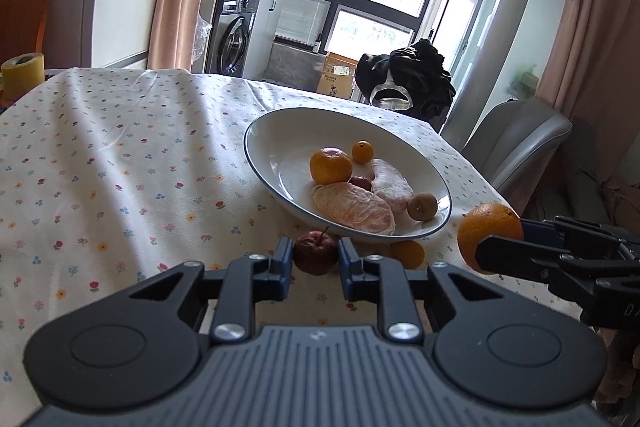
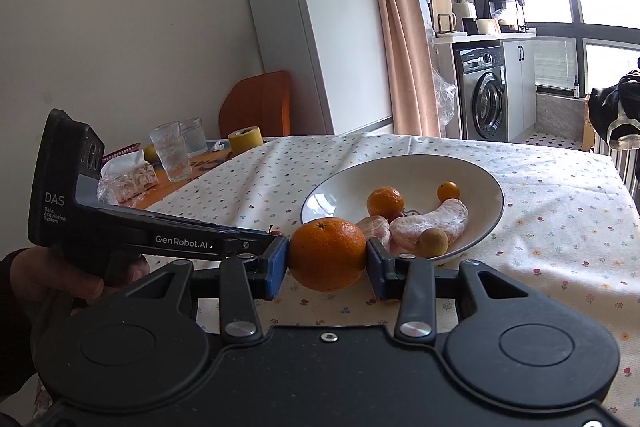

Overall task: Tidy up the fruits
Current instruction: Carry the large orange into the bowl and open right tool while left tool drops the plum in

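Note:
In the left wrist view my left gripper (image 1: 315, 254) is low over the tablecloth, shut on a small dark red apple (image 1: 316, 247) with its blue pads touching both sides. My right gripper (image 2: 327, 261) is shut on a mandarin (image 2: 327, 251) and holds it above the cloth just in front of the white blue-rimmed bowl (image 2: 328, 193). The bowl (image 1: 266, 135) holds an orange (image 1: 330, 166), a kumquat (image 1: 362, 151), two peeled pomelo segments (image 1: 354, 209), a small red fruit (image 1: 361, 182) and a brown longan (image 1: 422, 206). Another kumquat (image 1: 408, 254) lies on the cloth beside the bowl.
A flowered tablecloth (image 1: 120, 167) covers the table. At its far left end stand a yellow tape roll (image 2: 245, 139), two glasses (image 2: 171, 151) and a plastic bag (image 2: 128, 179). A grey chair (image 1: 520, 143) stands past the right edge. A hand (image 2: 60, 279) holds the left gripper's handle.

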`<state>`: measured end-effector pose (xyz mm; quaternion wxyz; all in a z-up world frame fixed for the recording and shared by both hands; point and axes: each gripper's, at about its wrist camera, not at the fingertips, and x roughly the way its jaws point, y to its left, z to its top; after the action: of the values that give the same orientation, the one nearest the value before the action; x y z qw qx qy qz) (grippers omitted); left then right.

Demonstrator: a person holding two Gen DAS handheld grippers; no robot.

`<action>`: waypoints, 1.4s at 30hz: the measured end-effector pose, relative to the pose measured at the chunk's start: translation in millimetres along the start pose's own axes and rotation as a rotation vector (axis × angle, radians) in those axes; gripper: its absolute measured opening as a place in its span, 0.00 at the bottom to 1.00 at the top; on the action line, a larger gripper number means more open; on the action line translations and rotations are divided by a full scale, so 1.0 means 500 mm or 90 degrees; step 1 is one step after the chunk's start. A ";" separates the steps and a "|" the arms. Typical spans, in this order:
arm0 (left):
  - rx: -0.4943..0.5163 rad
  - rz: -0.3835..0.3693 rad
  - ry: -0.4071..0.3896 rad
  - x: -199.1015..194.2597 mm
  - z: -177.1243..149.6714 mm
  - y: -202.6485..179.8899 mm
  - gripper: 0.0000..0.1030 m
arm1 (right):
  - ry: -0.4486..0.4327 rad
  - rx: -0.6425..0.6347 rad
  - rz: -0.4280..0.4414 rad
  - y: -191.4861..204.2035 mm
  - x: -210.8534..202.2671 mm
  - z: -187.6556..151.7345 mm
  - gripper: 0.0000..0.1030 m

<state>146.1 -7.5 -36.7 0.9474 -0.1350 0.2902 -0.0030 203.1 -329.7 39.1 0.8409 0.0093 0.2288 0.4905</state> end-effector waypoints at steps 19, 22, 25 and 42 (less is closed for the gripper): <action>0.001 -0.003 -0.029 0.018 0.078 -0.006 0.22 | -0.002 0.034 -0.042 -0.042 0.043 0.088 0.38; 0.001 -0.007 -0.027 0.033 0.086 -0.011 0.22 | 0.000 0.040 -0.049 -0.044 0.058 0.097 0.38; 0.003 -0.009 -0.025 0.044 0.094 -0.010 0.22 | 0.003 0.043 -0.061 -0.048 0.074 0.103 0.38; -0.030 0.018 -0.021 0.071 0.101 0.025 0.25 | 0.035 0.065 -0.094 -0.085 0.160 0.116 0.39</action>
<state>202.5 14.4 -19.2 0.9485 -0.1531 0.2766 0.0192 293.9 -273.4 50.7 0.8666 0.0215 0.2764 0.4149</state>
